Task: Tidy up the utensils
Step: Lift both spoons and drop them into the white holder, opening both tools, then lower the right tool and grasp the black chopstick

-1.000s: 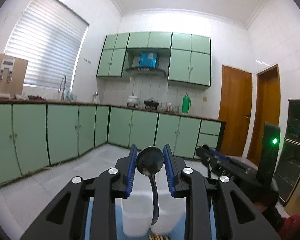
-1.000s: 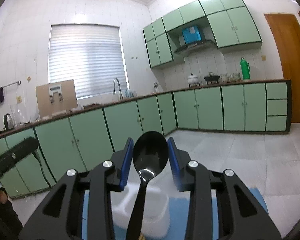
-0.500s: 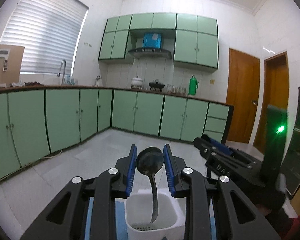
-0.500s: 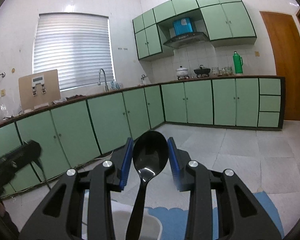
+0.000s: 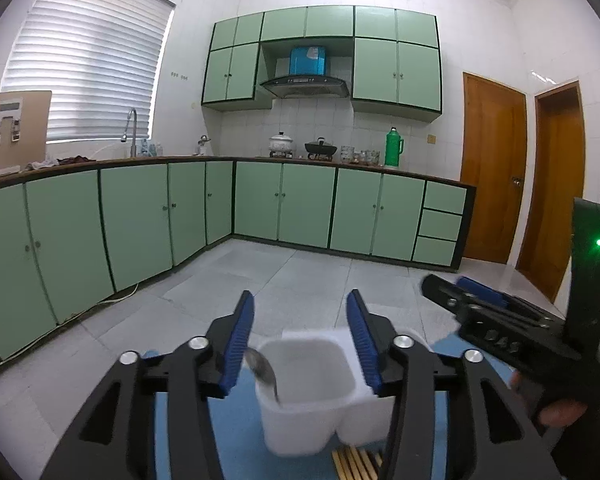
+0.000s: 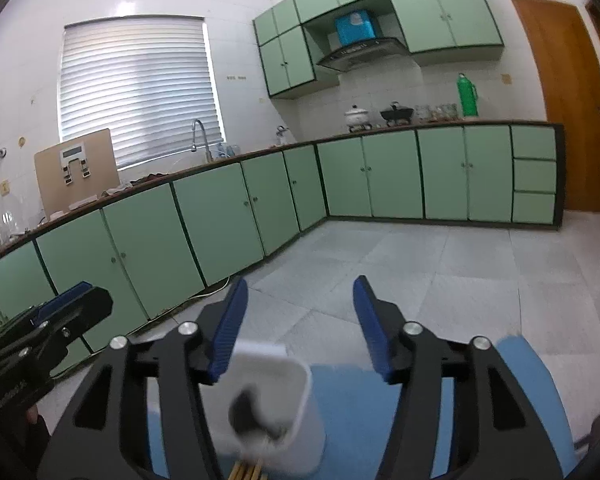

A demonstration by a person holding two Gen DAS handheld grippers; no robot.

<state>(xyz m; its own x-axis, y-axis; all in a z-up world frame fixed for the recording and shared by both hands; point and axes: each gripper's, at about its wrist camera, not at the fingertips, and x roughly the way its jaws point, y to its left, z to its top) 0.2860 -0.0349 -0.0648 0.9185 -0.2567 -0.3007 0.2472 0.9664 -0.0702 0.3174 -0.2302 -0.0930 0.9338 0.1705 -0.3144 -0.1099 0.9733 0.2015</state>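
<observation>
A blue mat (image 5: 236, 432) covers the surface, and on it stands a white holder (image 5: 312, 400) with two cups, the landmark here. Wooden chopsticks (image 5: 356, 460) lie just in front of the holder, not yet put away. The left gripper (image 5: 300, 334) hangs above the holder, fingers apart and opening; a metal spoon (image 5: 262, 368) is dropping into the near cup. The right gripper (image 6: 298, 320) does likewise, fingers widening, and a blurred black spoon (image 6: 246, 412) sits inside its cup. Two spoons look done; the chopsticks remain.
</observation>
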